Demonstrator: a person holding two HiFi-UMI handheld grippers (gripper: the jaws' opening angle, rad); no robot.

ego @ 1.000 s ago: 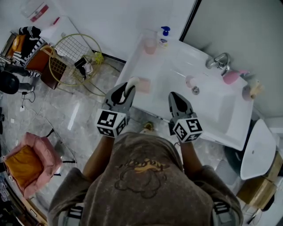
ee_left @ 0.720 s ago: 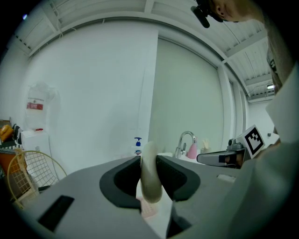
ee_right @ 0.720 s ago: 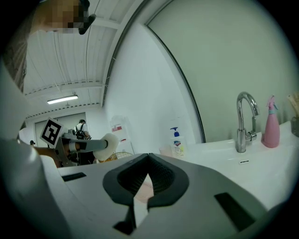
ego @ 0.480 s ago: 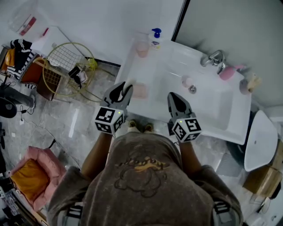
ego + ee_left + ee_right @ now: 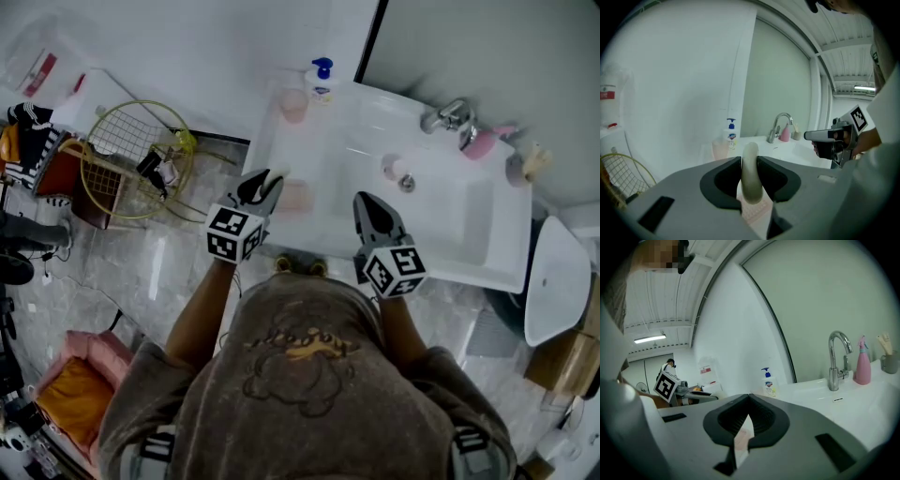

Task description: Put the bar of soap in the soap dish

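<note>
- Right gripper (image 5: pixel 749 401), near right: jaws shut tip to tip, nothing between them.
- Left gripper (image 5: pixel 750 172), near left: clamped on the bar of soap (image 5: pixel 751 152), pads on its two broad faces, bar standing on edge and poking above the jaws.
- Soap probably stiff, light and slick; best taken by the flat faces as here, likely to squirt out under a harder pinch.
- Pink soap dish (image 5: pixel 296 197) just below and beyond the left jaws, on the left ledge of the washbasin (image 5: pixel 450 225); soap not yet in it.
- Farther back: pink cup (image 5: pixel 294 104), pump bottle (image 5: pixel 322 79), faucet (image 5: pixel 448 116).
</note>
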